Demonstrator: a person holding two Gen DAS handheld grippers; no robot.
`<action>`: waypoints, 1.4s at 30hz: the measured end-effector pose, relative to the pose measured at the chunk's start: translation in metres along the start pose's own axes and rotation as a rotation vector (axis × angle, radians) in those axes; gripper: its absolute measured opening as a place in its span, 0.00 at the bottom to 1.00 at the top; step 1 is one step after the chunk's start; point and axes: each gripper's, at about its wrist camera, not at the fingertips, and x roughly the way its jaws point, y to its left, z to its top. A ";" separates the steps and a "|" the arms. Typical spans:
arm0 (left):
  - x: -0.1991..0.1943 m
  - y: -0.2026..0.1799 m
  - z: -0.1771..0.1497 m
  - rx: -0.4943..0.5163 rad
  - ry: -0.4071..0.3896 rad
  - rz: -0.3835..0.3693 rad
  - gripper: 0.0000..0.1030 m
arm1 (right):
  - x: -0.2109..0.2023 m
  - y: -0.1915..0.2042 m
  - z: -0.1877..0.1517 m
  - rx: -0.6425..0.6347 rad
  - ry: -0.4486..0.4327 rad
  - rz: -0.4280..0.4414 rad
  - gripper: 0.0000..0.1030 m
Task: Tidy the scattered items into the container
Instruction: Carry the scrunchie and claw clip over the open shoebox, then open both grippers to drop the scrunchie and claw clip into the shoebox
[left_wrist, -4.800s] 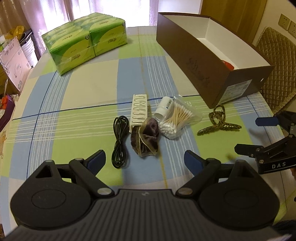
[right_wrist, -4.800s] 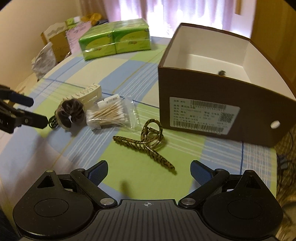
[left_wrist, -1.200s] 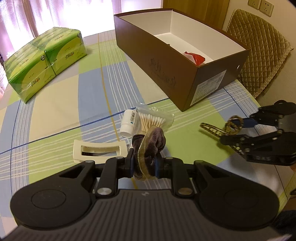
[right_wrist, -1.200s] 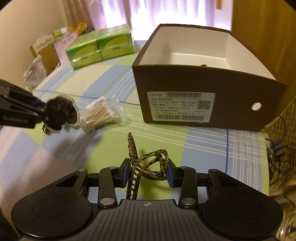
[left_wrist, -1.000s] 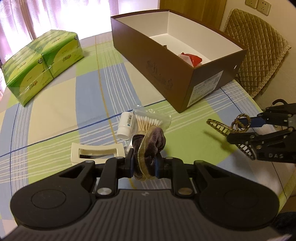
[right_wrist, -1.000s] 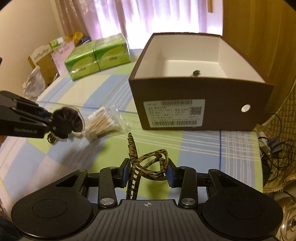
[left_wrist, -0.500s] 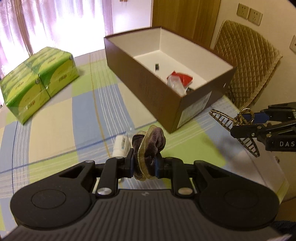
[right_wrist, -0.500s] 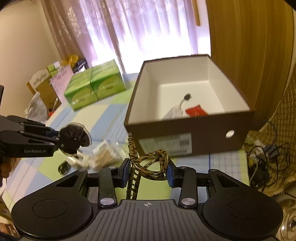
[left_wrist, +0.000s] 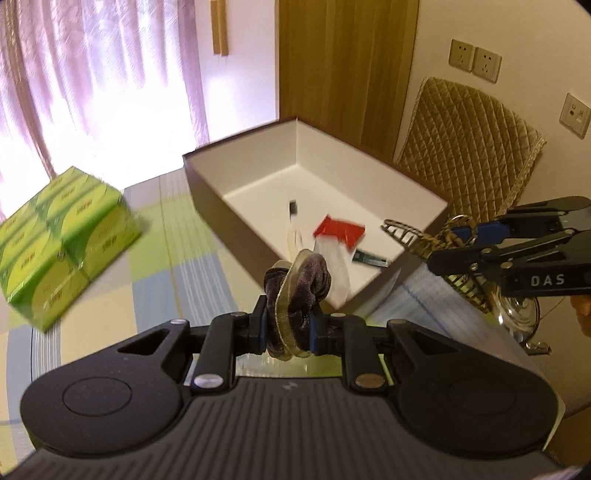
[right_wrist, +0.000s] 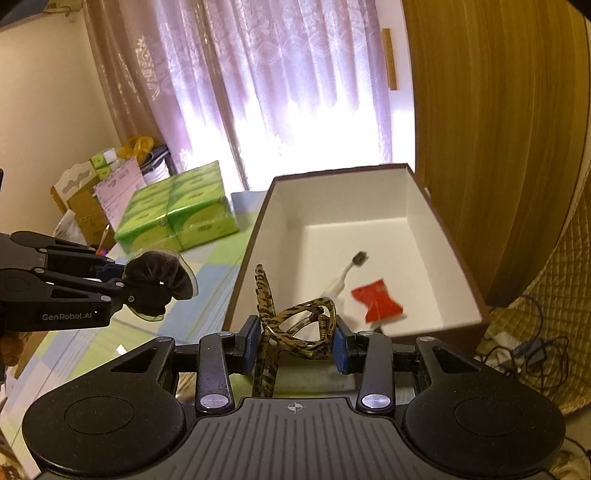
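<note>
**Mei:** Pink curtains glow behind a checked green-and-blue tablecloth (left_wrist: 177, 236), and on it sits the open brown cardboard box with a white lining (left_wrist: 258, 177). Where are both loads?

**Jun:** Both are in the air near the box's near end. The left gripper (left_wrist: 286, 326) is clamped on the brown velvet scrunchie with a sheer ribbon edge (left_wrist: 297, 284). The right gripper (right_wrist: 295, 345) is pinched onto the tortoiseshell-patterned plastic hair claw (right_wrist: 295, 325).

**Mei:** What's inside already?

**Jun:** A red foil sachet (right_wrist: 376, 299) and a white toothbrush with a dark head (right_wrist: 347, 273), lying on the box floor. The far half of the floor looks bare.

**Mei:** So how would you finish this well?

**Jun:** I'd bring each load fully past the rim before letting go. From the right wrist view the scrunchie seems to hang outside the left wall, over the cloth, so it needs to travel inward first. The claw looks closer, roughly over the near wall. I'd lower both a little, since the claw is hard and springy and could bounce out, and release over bare floor, keeping the two grippers apart so they don't knock.

**Mei:** And the green wrapped tissue packs (left_wrist: 62, 236)?

**Jun:** Well to the left, out of the way.
</note>
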 end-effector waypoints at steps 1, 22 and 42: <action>0.002 0.000 0.005 0.003 -0.005 -0.001 0.16 | 0.003 -0.003 0.005 0.002 -0.002 -0.004 0.40; 0.115 0.019 0.114 -0.010 0.014 -0.017 0.16 | 0.104 -0.069 0.079 0.090 0.055 -0.109 0.40; 0.247 0.054 0.139 -0.082 0.245 0.003 0.16 | 0.217 -0.100 0.098 0.236 0.299 -0.244 0.40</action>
